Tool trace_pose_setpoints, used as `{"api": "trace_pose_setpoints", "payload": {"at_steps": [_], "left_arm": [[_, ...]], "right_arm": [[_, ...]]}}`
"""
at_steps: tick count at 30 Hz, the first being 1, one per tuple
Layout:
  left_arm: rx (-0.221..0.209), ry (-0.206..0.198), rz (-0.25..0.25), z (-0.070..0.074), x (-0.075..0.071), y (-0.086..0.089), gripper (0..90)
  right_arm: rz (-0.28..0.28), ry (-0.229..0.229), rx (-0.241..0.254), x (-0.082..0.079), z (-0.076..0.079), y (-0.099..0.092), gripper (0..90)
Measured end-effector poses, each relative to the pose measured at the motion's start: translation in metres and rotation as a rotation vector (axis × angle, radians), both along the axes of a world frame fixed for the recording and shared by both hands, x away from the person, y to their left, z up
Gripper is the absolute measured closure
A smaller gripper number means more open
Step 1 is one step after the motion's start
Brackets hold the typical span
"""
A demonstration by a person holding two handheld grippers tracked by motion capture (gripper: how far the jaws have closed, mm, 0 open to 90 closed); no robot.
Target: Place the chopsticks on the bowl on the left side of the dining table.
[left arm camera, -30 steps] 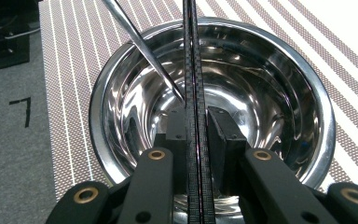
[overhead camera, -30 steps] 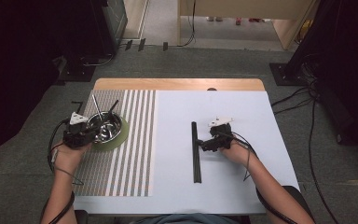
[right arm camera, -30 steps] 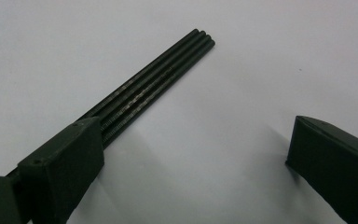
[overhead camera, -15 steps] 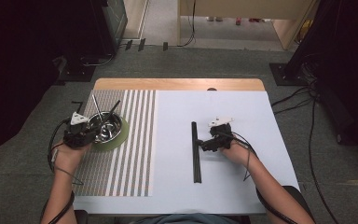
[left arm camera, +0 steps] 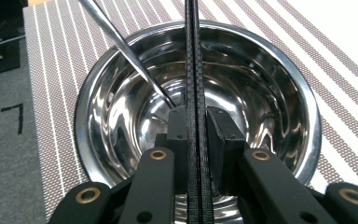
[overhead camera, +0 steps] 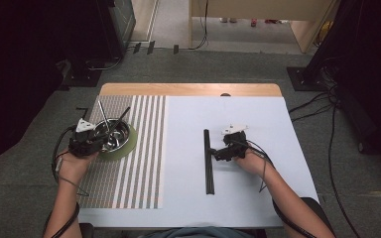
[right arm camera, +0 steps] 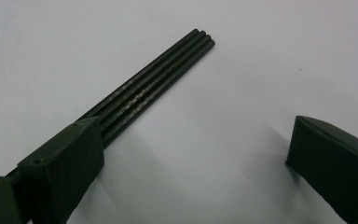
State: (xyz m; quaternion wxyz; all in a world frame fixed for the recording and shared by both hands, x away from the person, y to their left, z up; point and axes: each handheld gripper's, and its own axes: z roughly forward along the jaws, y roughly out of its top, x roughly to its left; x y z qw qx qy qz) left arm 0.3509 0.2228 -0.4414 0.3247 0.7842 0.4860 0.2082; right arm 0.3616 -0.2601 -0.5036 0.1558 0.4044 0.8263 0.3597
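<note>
My left gripper point(left arm camera: 196, 126) is shut on a pair of thin black rods point(left arm camera: 193, 56), which run forward across a shiny steel bowl point(left arm camera: 261, 93). A silver metal rod point(left arm camera: 121, 46) leans inside the bowl. In the high view the left gripper point(overhead camera: 85, 141) sits at the bowl's point(overhead camera: 113, 135) left rim, and the bowl rests on a green plate point(overhead camera: 127, 147). My right gripper point(right arm camera: 200, 154) stands open on the white table, its left jaw beside a bundle of black rods point(right arm camera: 158, 79). From above, the right gripper point(overhead camera: 219, 152) is just right of those rods point(overhead camera: 208, 166).
A striped placemat point(overhead camera: 139, 158) covers the left part of the table, under the green plate. The white table surface point(overhead camera: 268, 119) stretches to the right. Cables trail from both grippers, and dark equipment and floor cables surround the table.
</note>
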Motion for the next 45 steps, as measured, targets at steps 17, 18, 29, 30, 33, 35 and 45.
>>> {"api": "trace_pose_setpoints", "payload": {"at_steps": [17, 18, 29, 30, 33, 35, 45], "left_arm": [[-0.025, 0.016, -0.021, 0.0, -0.003, 0.005, 80.5], [-0.029, 0.012, -0.02, 0.001, -0.004, 0.005, 79.8], [-0.046, -0.055, 0.02, 0.013, -0.015, 0.008, 67.4], [-0.05, -0.06, 0.026, 0.014, -0.017, 0.009, 67.1], [-0.054, -0.073, 0.04, 0.017, -0.023, 0.011, 64.9], [-0.046, -0.077, 0.048, 0.016, -0.029, 0.014, 62.4], [-0.043, -0.085, 0.071, 0.012, -0.049, 0.023, 49.0]], "right_arm": [[0.0, 0.0, 0.0, 0.0, 0.0, 0.0, 3.3], [-0.001, 0.0, 0.0, 0.0, 0.0, 0.0, 3.3], [0.0, 0.0, 0.0, 0.0, 0.0, 0.0, 3.3], [-0.001, 0.0, 0.0, 0.0, 0.0, 0.0, 3.3], [0.0, 0.0, 0.0, 0.0, 0.0, 0.0, 3.3], [-0.006, 0.003, 0.005, 0.0, 0.0, 0.0, 3.9], [-0.007, 0.004, 0.005, 0.0, 0.0, 0.0, 3.9]]}}
